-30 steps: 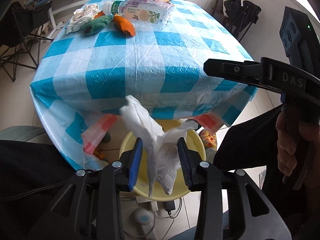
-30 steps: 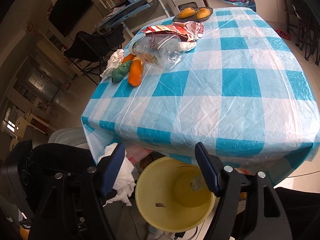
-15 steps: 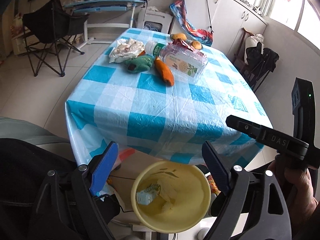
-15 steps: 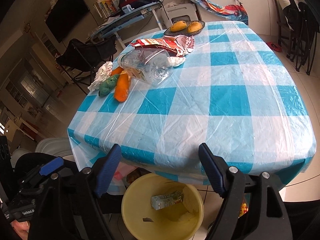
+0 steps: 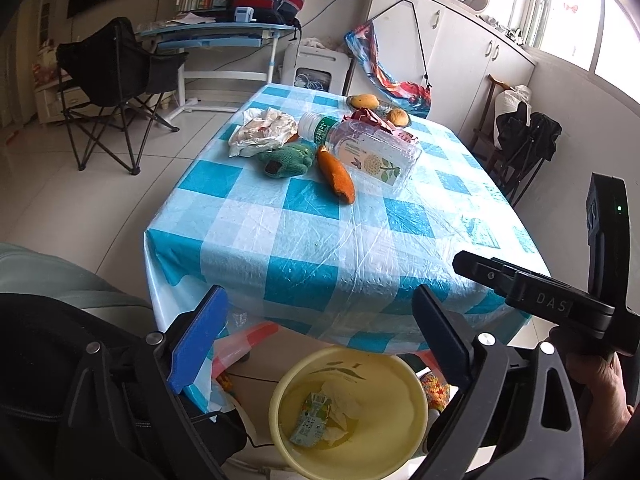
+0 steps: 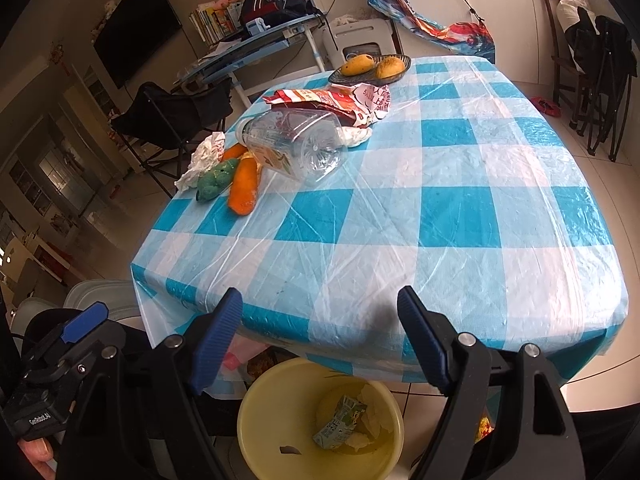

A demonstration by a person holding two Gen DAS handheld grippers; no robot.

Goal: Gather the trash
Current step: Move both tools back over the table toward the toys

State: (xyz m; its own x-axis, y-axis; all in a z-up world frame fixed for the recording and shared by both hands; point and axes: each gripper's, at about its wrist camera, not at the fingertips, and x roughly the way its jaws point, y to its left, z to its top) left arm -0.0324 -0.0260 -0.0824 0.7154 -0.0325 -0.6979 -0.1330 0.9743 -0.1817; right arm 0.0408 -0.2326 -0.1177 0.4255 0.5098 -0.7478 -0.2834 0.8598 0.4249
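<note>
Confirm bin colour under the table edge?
Pale yellow bin; clearest in the right wrist view.

Yellow bin point(image 5: 416, 432), carton point(image 5: 311, 420), tissue point(image 5: 340, 398) inside

Table edge is hiding the far rim of my yellow bin point(image 5: 280, 420). White tissue point(image 5: 340, 400) is lying half under the crushed carton point(image 5: 310, 420). Bottle point(image 6: 296, 148) is covering part of the red wrapper point(image 6: 340, 100); its label print is reading too small. Bin's near rim is running off the frame bottom.
</note>
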